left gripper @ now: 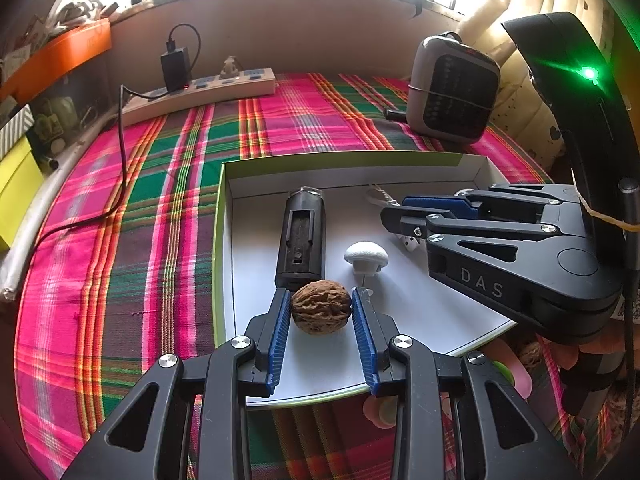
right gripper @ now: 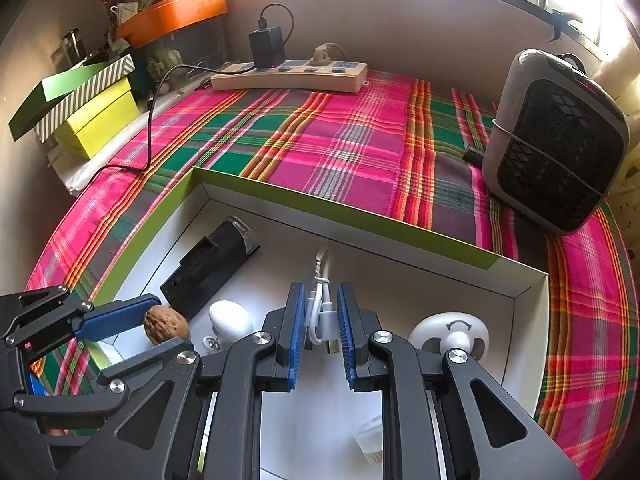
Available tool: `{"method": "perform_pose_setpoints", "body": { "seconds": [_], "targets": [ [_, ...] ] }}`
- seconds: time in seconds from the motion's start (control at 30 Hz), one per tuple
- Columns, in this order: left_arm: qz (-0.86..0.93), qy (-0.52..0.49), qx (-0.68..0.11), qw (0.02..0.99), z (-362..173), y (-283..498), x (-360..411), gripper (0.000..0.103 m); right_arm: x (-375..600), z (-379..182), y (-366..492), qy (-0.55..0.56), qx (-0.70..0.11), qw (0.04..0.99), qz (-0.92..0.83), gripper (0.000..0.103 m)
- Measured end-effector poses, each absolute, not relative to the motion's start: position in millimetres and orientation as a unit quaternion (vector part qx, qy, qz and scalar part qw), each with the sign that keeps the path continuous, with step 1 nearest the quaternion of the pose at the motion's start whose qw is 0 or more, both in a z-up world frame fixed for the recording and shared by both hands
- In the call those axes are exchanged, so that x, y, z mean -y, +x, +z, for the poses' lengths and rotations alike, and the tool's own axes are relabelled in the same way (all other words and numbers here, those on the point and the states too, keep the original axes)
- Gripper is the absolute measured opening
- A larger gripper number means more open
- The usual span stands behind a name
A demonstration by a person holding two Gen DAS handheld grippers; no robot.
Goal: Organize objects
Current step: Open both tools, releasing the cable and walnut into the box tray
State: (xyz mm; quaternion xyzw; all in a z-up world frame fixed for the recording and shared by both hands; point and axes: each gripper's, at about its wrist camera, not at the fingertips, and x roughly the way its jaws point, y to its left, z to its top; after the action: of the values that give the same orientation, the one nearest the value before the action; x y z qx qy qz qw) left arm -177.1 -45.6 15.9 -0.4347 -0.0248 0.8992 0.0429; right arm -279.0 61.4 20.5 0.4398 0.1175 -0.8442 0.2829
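A shallow white box with green rim [left gripper: 219, 216] lies on the plaid cloth; its far wall shows in the right wrist view [right gripper: 340, 208]. My left gripper [left gripper: 320, 300] is shut on a brown walnut [left gripper: 321, 306], also seen in the right wrist view [right gripper: 166, 325], just above the box floor. My right gripper [right gripper: 322, 316] is shut on a coiled white USB cable [right gripper: 320, 312] inside the box; it enters the left wrist view from the right [left gripper: 404, 216]. In the box lie a black cylindrical device [left gripper: 301, 236], a white mushroom-shaped knob [left gripper: 366, 256] and a white round disc [right gripper: 452, 334].
A beige power strip [right gripper: 290, 76] with a black charger [right gripper: 267, 46] and cable sits at the back. A grey heater [right gripper: 556, 140] stands at the right. Yellow and green boxes [right gripper: 92, 116] and an orange tray [right gripper: 176, 12] are stacked at the left.
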Motion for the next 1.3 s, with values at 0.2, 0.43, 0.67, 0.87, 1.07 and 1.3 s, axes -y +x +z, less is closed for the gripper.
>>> {"method": "perform_pose_setpoints", "body": {
  "seconds": [0.2,0.43,0.67,0.87,1.07,1.3],
  "targets": [
    [0.899,-0.435,0.022,0.043,16,-177,46,0.030,-63,21,-280,0.439,-0.116,0.279,-0.846,0.019],
    [0.899,-0.435,0.026,0.047,17,-177,45,0.032,-65,21,-278,0.439,-0.111,0.278,-0.847,0.031],
    [0.901,-0.430,0.029,0.045,21,-171,44,0.036,-69,28,-271,0.430,-0.108,0.274,-0.854,0.038],
    [0.904,-0.423,0.038,0.044,27,-164,49,0.037,-76,35,-263,0.424,-0.104,0.271,-0.858,0.039],
    [0.907,-0.417,0.041,0.041,33,-154,51,0.037,-86,44,-251,0.413,-0.100,0.268,-0.865,0.039],
    [0.910,-0.409,0.044,0.043,38,-139,51,0.037,-97,52,-234,0.402,-0.098,0.263,-0.872,0.039]
  ]
}}
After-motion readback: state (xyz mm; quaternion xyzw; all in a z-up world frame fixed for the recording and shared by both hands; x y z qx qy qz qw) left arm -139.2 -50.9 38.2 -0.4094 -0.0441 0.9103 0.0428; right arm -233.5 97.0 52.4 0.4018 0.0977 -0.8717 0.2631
